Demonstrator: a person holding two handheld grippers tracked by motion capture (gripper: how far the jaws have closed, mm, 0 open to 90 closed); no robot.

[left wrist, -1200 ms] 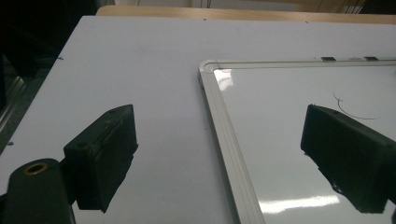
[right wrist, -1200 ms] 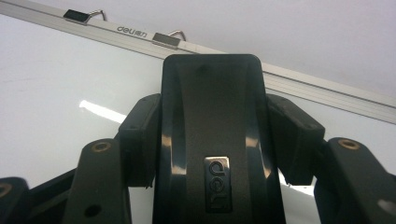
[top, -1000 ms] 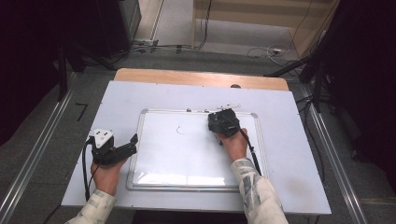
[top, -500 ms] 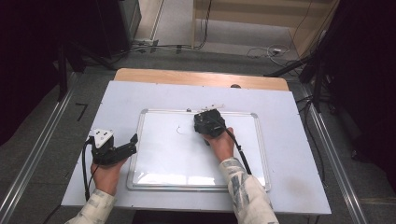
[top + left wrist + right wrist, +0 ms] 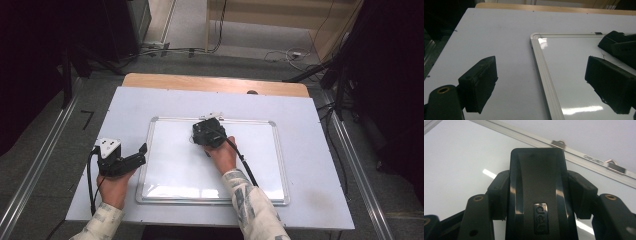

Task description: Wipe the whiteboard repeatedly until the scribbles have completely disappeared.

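While we press our right gripper [image 5: 202, 134] down on the whiteboard [image 5: 260, 150], its fingers [image 5: 496, 195] are clamped on both sides of a black eraser [image 5: 537, 192], seen close in the right gripper view. Eraser sits flat on the board's upper middle, just below the top frame rail and its two metal hanging clips [image 5: 557, 143]. A faint pen mark [image 5: 191, 142] shows at the eraser's left edge. Our left gripper [image 5: 135, 155] rests on the white surface [image 5: 130, 105], just beside the board's left frame, fingers [image 5: 477, 83] spread wide with nothing between them. Whiteboard lies centred on the surface.
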